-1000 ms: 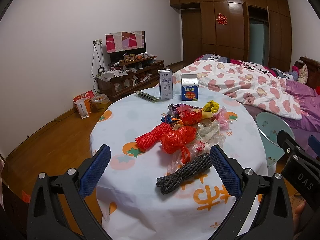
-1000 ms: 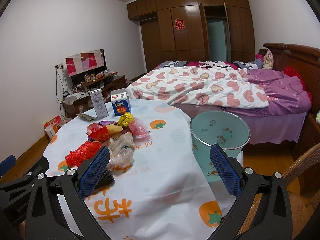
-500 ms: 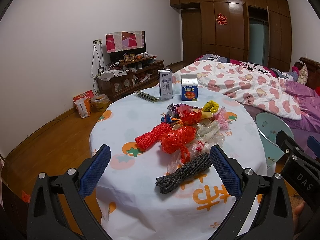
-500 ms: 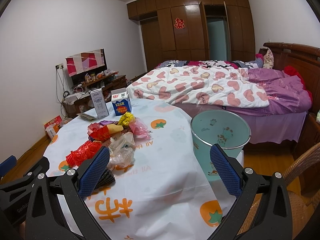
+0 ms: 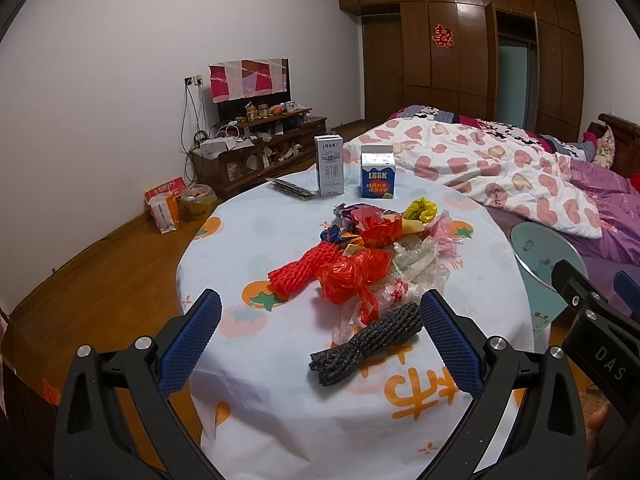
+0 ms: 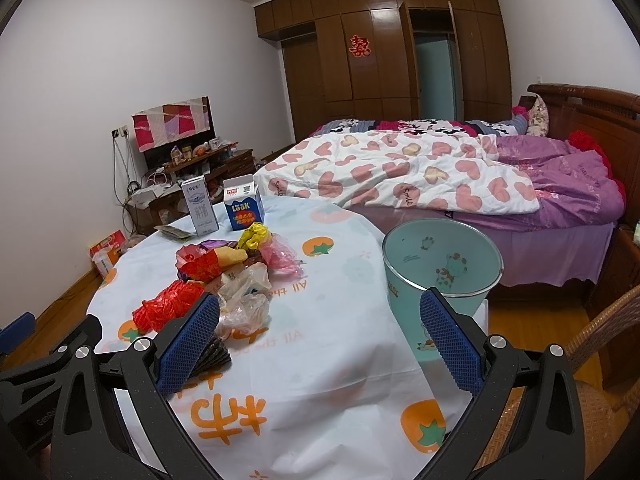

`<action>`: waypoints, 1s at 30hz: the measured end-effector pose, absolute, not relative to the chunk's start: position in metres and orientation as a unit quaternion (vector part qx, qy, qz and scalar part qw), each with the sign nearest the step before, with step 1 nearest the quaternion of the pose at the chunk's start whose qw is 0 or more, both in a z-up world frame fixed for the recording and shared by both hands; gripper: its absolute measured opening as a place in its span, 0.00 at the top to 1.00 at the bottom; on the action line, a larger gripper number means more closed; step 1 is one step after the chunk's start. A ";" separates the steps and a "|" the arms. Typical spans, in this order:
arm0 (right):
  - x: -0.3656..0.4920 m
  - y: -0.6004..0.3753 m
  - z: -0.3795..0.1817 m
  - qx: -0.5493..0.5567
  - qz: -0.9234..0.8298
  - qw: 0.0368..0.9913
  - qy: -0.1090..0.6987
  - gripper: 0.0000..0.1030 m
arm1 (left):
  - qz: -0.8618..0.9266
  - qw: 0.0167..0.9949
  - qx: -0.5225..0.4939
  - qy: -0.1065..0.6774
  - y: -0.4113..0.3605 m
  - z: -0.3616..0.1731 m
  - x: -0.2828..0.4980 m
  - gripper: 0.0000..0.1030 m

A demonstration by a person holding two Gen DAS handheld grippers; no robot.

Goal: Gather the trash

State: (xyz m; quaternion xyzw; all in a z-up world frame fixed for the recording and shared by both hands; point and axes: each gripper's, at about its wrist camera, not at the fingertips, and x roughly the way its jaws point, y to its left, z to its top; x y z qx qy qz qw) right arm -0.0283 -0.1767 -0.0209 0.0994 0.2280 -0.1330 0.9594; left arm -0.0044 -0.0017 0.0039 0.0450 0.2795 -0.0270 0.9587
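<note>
On the table (image 5: 280,408), light, crushable trash (image 5: 360,264) is being faced by both spread, empty grippers (image 5: 320,336) (image 6: 320,336), the stiffer dark mesh roll (image 5: 368,338) likely best pinched mid-length.

White walls (image 5: 100,60) are enclosing a bedroom with a wood floor (image 5: 100,268). A dark wardrobe (image 6: 380,60) is filling the far wall, a red paper ornament (image 6: 360,46) hanging on it. A bed (image 6: 500,184) is lying under a heart-patterned quilt (image 6: 400,176). A low cabinet (image 5: 260,152) is standing against the left wall, cluttered, beneath a covered television (image 5: 248,80).
</note>
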 end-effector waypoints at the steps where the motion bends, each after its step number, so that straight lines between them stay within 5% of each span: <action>1: -0.028 -0.177 -0.022 0.099 -0.133 0.959 0.228 0.04 | -0.028 0.958 0.045 0.280 -0.001 0.002 -0.004 0.05; 27: 0.051 -0.148 -0.093 0.128 0.040 0.925 0.356 0.05 | -0.009 0.931 0.022 0.365 0.086 -0.080 0.084 0.06; 30: 0.069 -0.137 -0.102 0.129 0.050 0.916 0.376 0.15 | -0.006 0.932 0.016 0.363 0.095 -0.080 0.086 0.06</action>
